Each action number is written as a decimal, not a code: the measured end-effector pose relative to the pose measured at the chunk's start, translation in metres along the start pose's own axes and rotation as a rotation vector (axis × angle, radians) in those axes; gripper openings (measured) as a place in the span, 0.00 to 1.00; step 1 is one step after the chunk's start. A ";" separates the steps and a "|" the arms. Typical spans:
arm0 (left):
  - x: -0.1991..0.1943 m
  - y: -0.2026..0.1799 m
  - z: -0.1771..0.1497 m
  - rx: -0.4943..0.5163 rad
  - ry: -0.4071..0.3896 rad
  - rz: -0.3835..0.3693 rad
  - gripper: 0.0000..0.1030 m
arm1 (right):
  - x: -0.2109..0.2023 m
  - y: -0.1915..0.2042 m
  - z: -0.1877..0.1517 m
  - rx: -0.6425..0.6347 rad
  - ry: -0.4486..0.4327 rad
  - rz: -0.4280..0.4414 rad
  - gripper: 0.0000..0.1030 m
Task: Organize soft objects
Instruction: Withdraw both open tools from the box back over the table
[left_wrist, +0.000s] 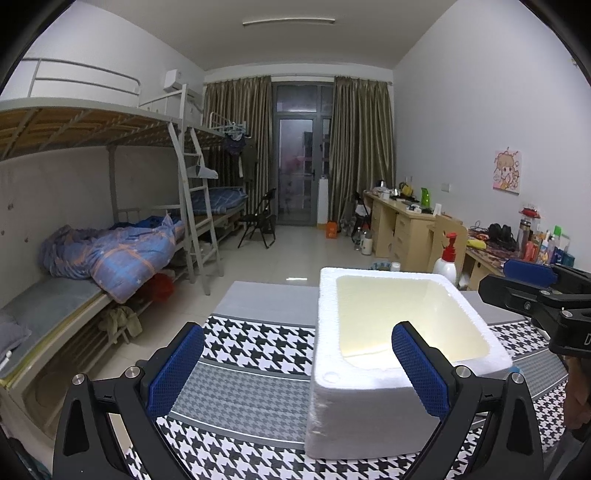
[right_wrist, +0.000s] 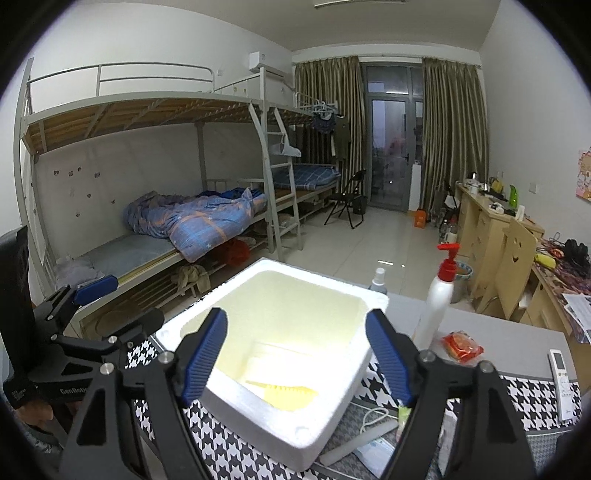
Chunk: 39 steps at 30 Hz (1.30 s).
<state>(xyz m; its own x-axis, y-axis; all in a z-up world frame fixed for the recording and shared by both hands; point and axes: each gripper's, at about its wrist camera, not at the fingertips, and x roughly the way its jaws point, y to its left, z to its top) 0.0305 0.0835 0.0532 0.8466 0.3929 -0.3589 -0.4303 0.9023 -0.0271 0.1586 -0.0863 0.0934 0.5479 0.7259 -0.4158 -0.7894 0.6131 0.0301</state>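
A white foam box (left_wrist: 369, 387) stands on the houndstooth tablecloth (left_wrist: 255, 343). In the right wrist view the box (right_wrist: 325, 417) holds a yellow soft object (right_wrist: 288, 397) on its floor. My left gripper (left_wrist: 303, 373) is open and empty, level with the box's near left corner. My right gripper (right_wrist: 299, 365) is open and empty, above the box's near edge. The right gripper also shows at the right edge of the left wrist view (left_wrist: 532, 291). The left gripper shows at the left of the right wrist view (right_wrist: 92, 291).
A white pump bottle (right_wrist: 437, 299), a small spray bottle (right_wrist: 377, 281), a red packet (right_wrist: 461, 347), a white remote (right_wrist: 563, 384) and white cable and packets (right_wrist: 373, 439) lie right of the box. Bunk beds (left_wrist: 92, 251) stand left, desks (left_wrist: 402, 229) right.
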 end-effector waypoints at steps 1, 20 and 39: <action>0.000 -0.002 0.000 0.002 -0.001 -0.002 0.99 | -0.002 -0.001 -0.001 0.003 -0.004 -0.002 0.79; -0.020 -0.043 0.006 0.055 -0.050 -0.065 0.99 | -0.051 -0.026 -0.016 0.036 -0.089 -0.066 0.82; -0.027 -0.092 0.007 0.119 -0.067 -0.200 0.99 | -0.086 -0.067 -0.040 0.104 -0.128 -0.180 0.83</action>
<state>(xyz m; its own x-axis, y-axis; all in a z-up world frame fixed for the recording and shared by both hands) 0.0496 -0.0088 0.0714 0.9320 0.2112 -0.2945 -0.2148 0.9764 0.0204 0.1529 -0.2025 0.0909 0.7128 0.6316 -0.3050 -0.6468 0.7601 0.0625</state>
